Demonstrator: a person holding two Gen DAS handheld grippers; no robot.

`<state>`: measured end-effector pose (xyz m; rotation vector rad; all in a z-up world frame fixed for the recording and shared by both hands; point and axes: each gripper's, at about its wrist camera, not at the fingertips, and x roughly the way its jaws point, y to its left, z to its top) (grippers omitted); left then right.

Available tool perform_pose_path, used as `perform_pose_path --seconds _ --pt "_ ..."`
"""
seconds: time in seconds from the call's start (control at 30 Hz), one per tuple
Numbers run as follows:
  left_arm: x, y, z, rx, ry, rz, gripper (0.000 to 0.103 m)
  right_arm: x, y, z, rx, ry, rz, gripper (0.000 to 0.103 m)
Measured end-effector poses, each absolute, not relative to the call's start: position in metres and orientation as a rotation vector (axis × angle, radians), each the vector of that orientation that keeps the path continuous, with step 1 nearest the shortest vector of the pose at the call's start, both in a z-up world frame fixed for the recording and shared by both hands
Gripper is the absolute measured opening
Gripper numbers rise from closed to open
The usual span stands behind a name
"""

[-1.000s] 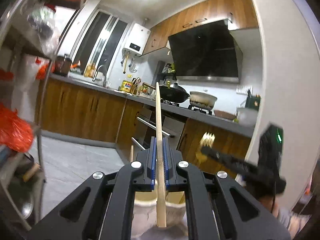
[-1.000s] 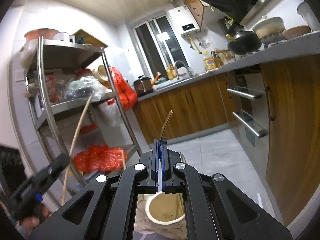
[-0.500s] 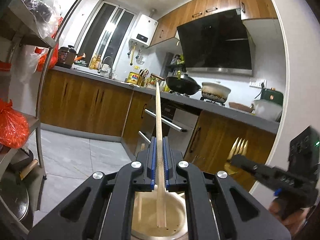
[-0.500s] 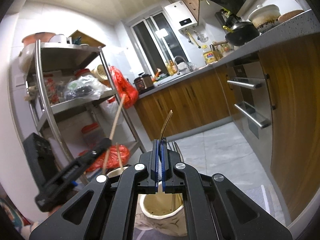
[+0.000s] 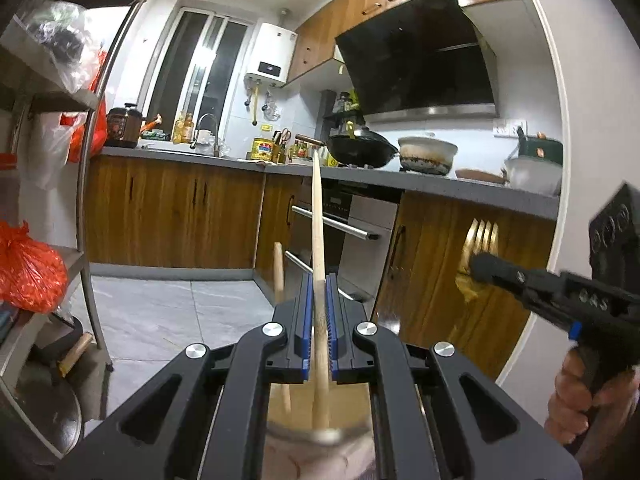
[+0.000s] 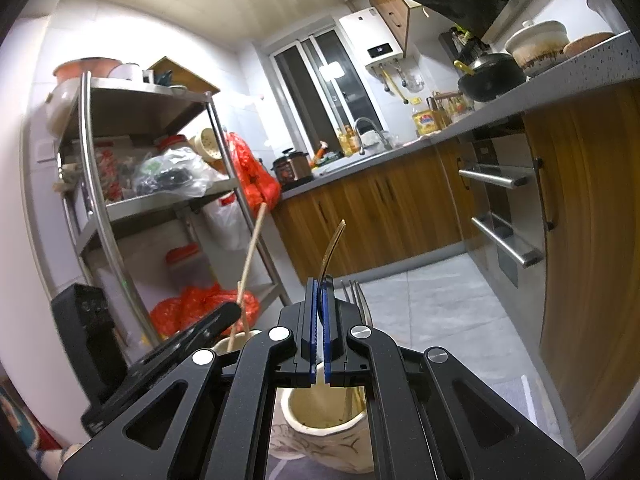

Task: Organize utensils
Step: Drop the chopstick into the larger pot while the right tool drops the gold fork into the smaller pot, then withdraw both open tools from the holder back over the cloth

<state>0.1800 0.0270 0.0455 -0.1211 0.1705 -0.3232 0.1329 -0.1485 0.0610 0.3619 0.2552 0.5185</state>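
My left gripper (image 5: pixel 319 280) is shut on a long wooden chopstick (image 5: pixel 317 220), held upright with its lower end over the mouth of a cream holder (image 5: pixel 316 436). A second wooden stick (image 5: pixel 279 268) stands in that holder. My right gripper (image 6: pixel 319 284) is shut on a gold fork (image 6: pixel 331 246), tines up, above a second cream ceramic holder (image 6: pixel 320 424) that holds another fork (image 6: pixel 356 296). The right gripper and its gold fork (image 5: pixel 478 236) also show at the right of the left wrist view. The left gripper with its chopstick (image 6: pixel 250 264) shows at the left of the right wrist view.
A steel shelf rack (image 6: pixel 100 216) with red bags (image 6: pixel 200 308) stands to the left. Wooden cabinets (image 5: pixel 172 212) and an oven with bar handles (image 6: pixel 500 240) line the far side under a grey counter. A grey tiled floor (image 5: pixel 160 320) lies below.
The left gripper has lowered the chopstick toward its holder. The right gripper with the fork has dropped closer over its holder, and the two grippers have drawn nearer.
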Motion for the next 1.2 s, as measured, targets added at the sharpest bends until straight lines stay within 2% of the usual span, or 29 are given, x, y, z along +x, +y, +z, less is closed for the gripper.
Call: perform_pose_path --seconds 0.33,0.4,0.47,0.8,0.87,0.93,1.1,1.17,1.2 --pt "0.172 0.019 0.039 -0.081 0.203 -0.323 0.007 0.136 -0.156 0.057 0.367 0.246 0.498 0.004" --pt "0.171 0.021 0.039 -0.080 0.190 -0.326 0.012 0.137 -0.157 0.055 0.369 0.245 0.493 0.004" --pt "0.169 0.023 0.039 -0.087 0.182 -0.323 0.032 0.140 -0.158 0.054 0.372 0.249 0.487 0.004" --pt "0.166 0.019 0.055 -0.068 0.204 -0.316 0.037 0.157 -0.163 0.040 0.388 0.311 0.444 0.007" --pt "0.164 0.016 0.059 -0.051 0.216 -0.315 0.039 0.158 -0.162 0.040 0.389 0.320 0.452 0.019" --pt "0.159 0.015 0.063 -0.039 0.218 -0.314 0.041 0.155 -0.161 0.043 0.394 0.315 0.443 0.042" --pt "0.140 0.019 0.078 -0.021 0.219 -0.301 0.051 0.141 -0.168 0.059 0.413 0.340 0.420 0.065" --pt "0.130 0.023 0.085 -0.026 0.216 -0.290 0.065 0.129 -0.174 0.067 0.415 0.336 0.411 0.074" --pt "0.125 0.026 0.089 -0.031 0.214 -0.286 0.067 0.124 -0.176 0.071 0.415 0.337 0.409 0.082"
